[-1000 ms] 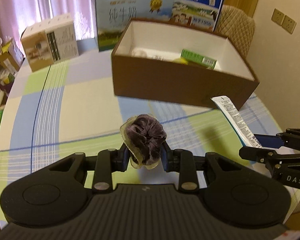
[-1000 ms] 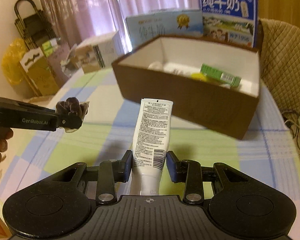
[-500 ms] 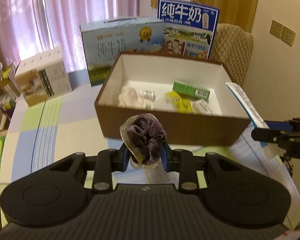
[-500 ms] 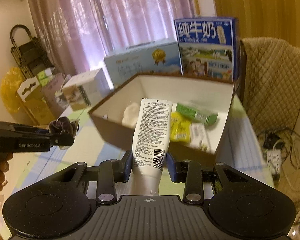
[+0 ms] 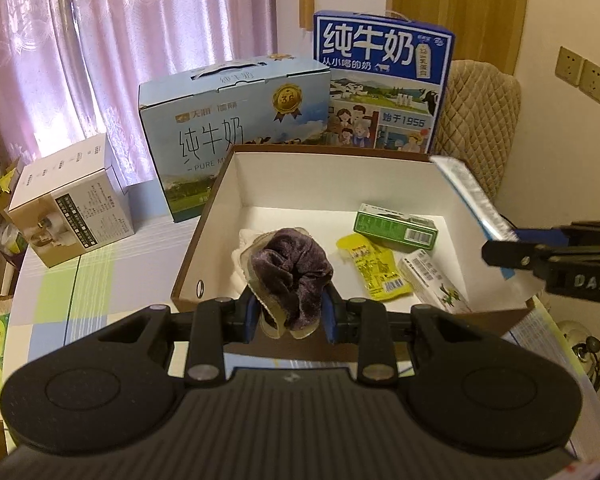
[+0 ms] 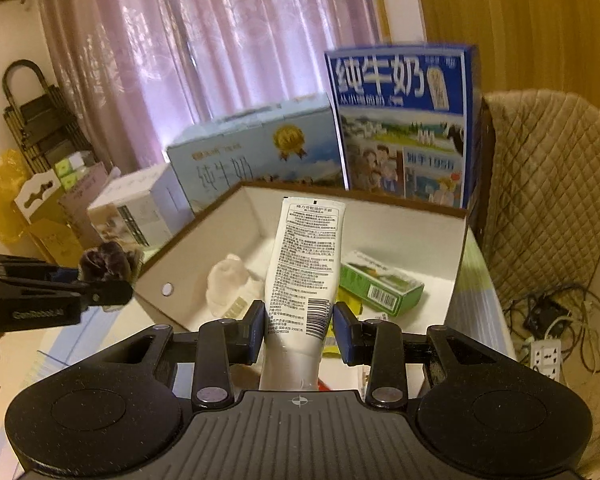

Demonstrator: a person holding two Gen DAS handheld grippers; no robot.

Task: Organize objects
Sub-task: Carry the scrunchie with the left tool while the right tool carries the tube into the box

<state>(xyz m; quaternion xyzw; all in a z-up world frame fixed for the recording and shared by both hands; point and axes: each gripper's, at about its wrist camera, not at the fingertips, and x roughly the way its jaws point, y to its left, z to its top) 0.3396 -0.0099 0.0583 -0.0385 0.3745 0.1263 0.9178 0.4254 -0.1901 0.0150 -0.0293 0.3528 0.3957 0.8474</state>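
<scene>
Both grippers hold something above the brown box [image 5: 204, 236]. Left gripper [image 5: 288, 316] has its fingers closed on a dark purple scrunchie [image 5: 290, 278], which bulges up between the pads and hangs over the box's near left corner. Right gripper [image 6: 300, 330] clamps a white tube [image 6: 304, 272] by its lower part, the crimped end pointing forward over the open box.

From the left wrist, the box floor shows a green carton [image 5: 396, 226], a yellow packet [image 5: 372, 270] and a small white carton [image 5: 434, 284] near the front wall, with a white cloth [image 5: 242, 256] mostly hidden behind the scrunchie. From the right wrist, the white cloth shows plainly, while the tube covers the yellow packet. Only this view shows a power strip [image 6: 546, 354] on the floor.
</scene>
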